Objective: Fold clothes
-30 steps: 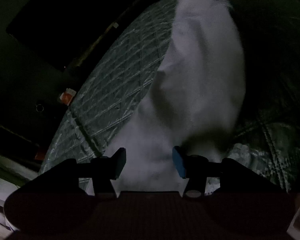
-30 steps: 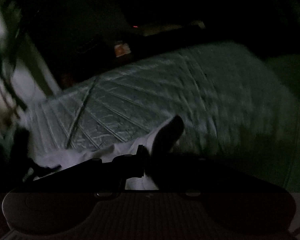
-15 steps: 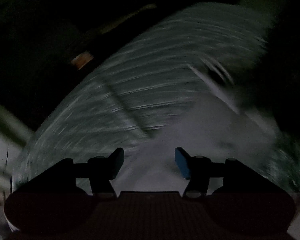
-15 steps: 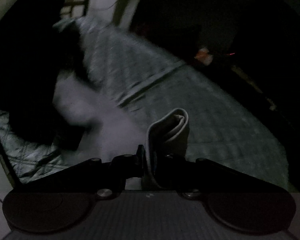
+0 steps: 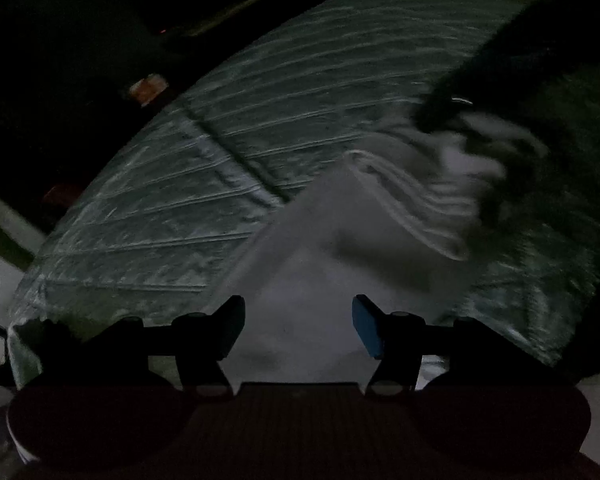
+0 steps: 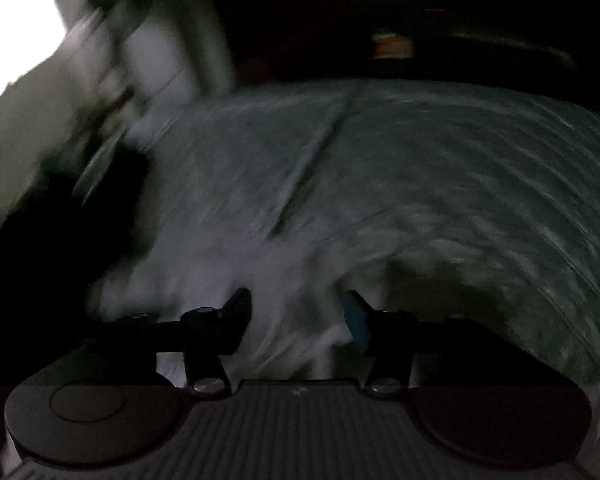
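While both sets of fingers are opening with nothing pinched, left gripper and right gripper, the white garment is left lying on the quilted bed cover. Pretty dim here, so the fold could easily be undone if cloth gets snagged on an opening pad.

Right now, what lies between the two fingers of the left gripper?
In the left wrist view, the left gripper has opening jaws. Only the white garment on the quilted cover shows through the gap, unpinched.

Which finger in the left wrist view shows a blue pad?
The finger on the picture's right; the other finger looks dark. The left gripper is opening above the white garment, gripping nothing.
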The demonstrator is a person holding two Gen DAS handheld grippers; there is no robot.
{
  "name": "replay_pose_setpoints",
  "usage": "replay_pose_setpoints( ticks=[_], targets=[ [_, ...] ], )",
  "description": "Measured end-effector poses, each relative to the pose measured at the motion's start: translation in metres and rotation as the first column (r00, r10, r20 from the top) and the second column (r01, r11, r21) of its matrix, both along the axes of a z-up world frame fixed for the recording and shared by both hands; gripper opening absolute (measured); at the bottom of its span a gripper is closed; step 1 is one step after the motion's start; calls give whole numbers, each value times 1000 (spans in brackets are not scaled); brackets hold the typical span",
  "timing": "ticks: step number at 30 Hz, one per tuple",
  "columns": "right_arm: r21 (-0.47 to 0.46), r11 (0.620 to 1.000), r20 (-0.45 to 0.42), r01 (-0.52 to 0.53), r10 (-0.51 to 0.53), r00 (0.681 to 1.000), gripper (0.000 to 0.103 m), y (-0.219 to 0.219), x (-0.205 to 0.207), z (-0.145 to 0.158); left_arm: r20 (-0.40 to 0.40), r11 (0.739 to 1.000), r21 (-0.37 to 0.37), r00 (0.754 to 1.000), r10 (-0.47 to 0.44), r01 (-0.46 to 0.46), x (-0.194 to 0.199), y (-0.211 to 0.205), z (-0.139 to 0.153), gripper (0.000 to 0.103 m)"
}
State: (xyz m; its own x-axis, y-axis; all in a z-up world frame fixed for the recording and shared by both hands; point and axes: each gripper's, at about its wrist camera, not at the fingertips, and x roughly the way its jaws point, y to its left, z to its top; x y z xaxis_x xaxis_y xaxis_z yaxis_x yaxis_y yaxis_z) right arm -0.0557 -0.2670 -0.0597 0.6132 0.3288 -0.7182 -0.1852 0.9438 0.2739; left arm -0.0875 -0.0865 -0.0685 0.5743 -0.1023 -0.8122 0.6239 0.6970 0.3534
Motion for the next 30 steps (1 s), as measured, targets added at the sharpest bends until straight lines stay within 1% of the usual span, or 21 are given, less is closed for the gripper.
replay_pose_setpoints(
  ticks=[1,2,3,5,6,8,9,11,13,14,16,17,18,20,21,23,25,27,29,30],
  targets=[
    [-28,999,-6,15,-15,1000,40,0,5,-7,-2,1000,-9,1000,-13,13,-2,-2,2,59],
    [-86,996,-27,-8,6,1000,40,6,11,-17,-5,1000,-16,1000,-22,22,-3,-3,3,61],
    [-148,988,-53,-41,34,998,40,14,17,-28,-9,999,-24,1000,-30,30,-4,-4,4,63],
    [-256,960,-59,-118,106,993,45,31,16,-40,-15,1000,-12,999,-29,29,-4,-3,1,64],
    [-282,950,-69,-136,121,990,45,36,17,-40,-16,1000,1,1000,-20,20,-3,-1,-1,64],
    [-242,965,-59,-105,94,994,45,36,18,-27,-14,1000,25,1000,5,-4,0,3,-4,64],
    [-195,976,-24,-92,89,996,44,34,15,-18,-8,999,37,1000,15,-14,1,6,-5,64],
    [-128,984,49,-122,130,990,44,36,12,-2,6,998,60,999,33,-33,2,11,-6,64],
    [-156,970,82,-186,200,976,44,50,16,7,13,995,93,1000,21,-22,0,14,-10,66],
    [-175,959,87,-223,240,967,44,58,18,9,-2,994,108,1000,2,-2,-4,14,-13,67],
    [-182,945,86,-272,291,953,44,73,31,9,-23,990,138,999,-37,40,-12,15,-19,67],
    [-171,938,76,-303,319,945,44,82,39,7,-22,987,152,998,-56,59,-17,15,-21,67],
    [-163,927,54,-337,350,935,44,91,47,2,-30,986,150,997,-70,74,-20,16,-21,67],
    [-168,898,-1,-407,413,911,44,111,64,-10,-49,987,131,995,-93,98,-24,19,-20,67],
    [-182,878,-32,-443,444,895,43,123,71,-17,-58,988,106,993,-104,109,-26,20,-17,67],
    [-245,853,-78,-460,456,887,41,140,87,-37,-80,990,40,988,-130,134,-28,22,-9,66],
    [-283,868,-39,-408,415,909,40,144,93,-39,-104,986,-40,981,-164,160,-31,25,2,66],
    [-314,885,12,-345,367,930,40,146,98,-38,-116,977,-103,973,-201,189,-34,28,11,67],
    [-305,905,68,-297,331,941,41,144,95,-27,-107,968,-151,971,-216,199,-32,38,22,67],
    [-306,908,91,-286,327,941,43,142,89,-23,-92,969,-167,976,-198,181,-26,46,28,68]
  ],
)
